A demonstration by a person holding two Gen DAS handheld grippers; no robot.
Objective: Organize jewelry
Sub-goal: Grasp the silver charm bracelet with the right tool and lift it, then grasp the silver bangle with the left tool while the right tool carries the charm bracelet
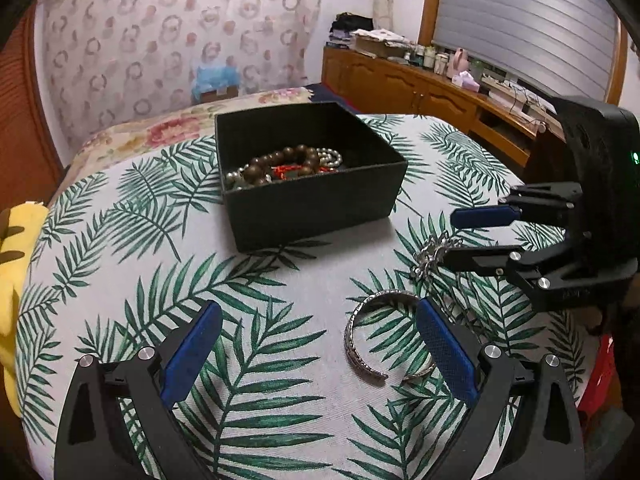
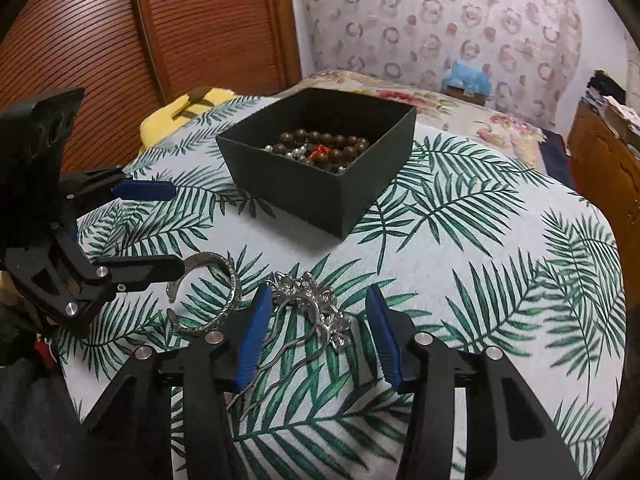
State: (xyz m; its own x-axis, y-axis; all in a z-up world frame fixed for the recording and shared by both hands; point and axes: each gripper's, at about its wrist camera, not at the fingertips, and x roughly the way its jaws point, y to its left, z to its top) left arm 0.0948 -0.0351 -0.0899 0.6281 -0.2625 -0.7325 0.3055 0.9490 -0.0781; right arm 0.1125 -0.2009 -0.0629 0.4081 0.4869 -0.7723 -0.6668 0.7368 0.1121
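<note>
A black open box (image 1: 312, 200) (image 2: 304, 196) stands on the leaf-print cloth and holds a brown bead bracelet (image 1: 280, 158) (image 2: 320, 138), pearls and something red. A silver bangle (image 1: 384, 336) (image 2: 224, 296) lies flat on the cloth. My left gripper (image 1: 318, 306) (image 2: 176, 228) is wide open just above the cloth, its right finger over the bangle's edge. A silver flower hairpin (image 2: 316, 308) (image 1: 430, 258) lies between the fingers of my right gripper (image 2: 318, 292) (image 1: 448, 237). Those jaws are open, with a gap showing on the right side.
The leaf-print cloth (image 1: 280, 280) covers a rounded table whose edges fall away at the sides. A yellow plush toy (image 1: 16, 280) (image 2: 180, 112) sits at its left edge. A bed with a floral cover, a wooden cabinet (image 1: 400, 80) and a slatted door (image 2: 200, 20) stand behind.
</note>
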